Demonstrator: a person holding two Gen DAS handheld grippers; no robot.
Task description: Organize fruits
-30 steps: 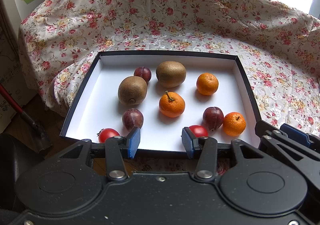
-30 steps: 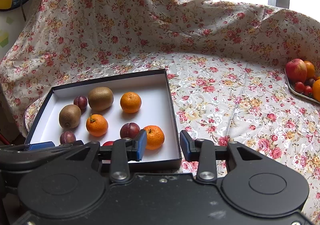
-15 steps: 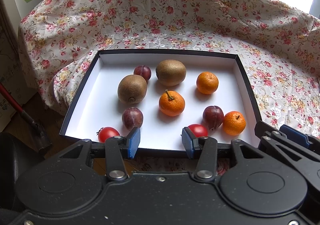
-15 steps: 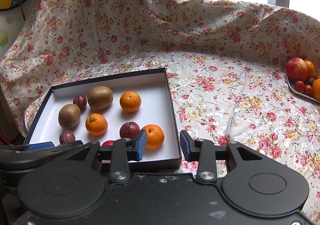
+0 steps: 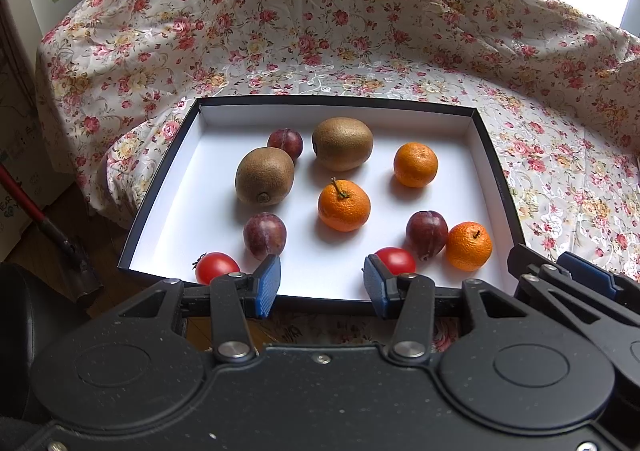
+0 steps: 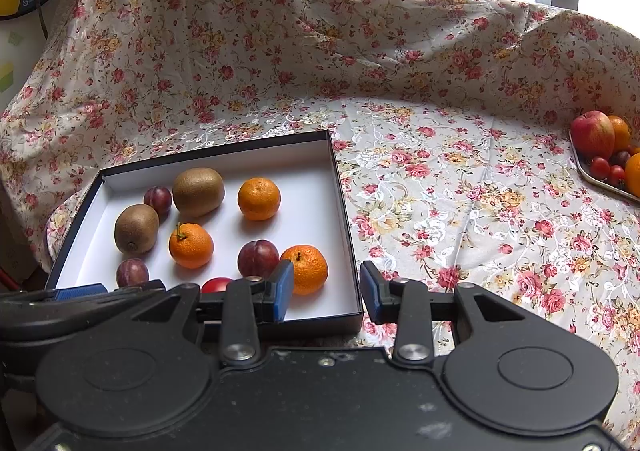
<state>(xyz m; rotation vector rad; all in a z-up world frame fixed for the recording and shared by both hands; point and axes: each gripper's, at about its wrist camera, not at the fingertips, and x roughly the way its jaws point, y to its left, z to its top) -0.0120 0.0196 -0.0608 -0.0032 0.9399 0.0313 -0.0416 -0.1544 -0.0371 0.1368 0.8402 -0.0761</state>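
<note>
Left tool (image 5: 320, 285) and right tool (image 6: 324, 293) both released, empty; cherry tomato (image 5: 395, 259) at 1 o'clock could squash if overclamped.

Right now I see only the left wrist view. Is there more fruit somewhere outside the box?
Observer: Yes. A tray at the far right of the flowered cloth holds more fruit, among it a red apple.
Operator: Are small tomatoes on it too?
Observer: Yes, a few cherry tomatoes lie just in front of the apple.
Operator: Does the right gripper carry anything?
Observer: No. The right gripper is open, nothing between its fingers; in its own view it frames the near right corner of the box.
</note>
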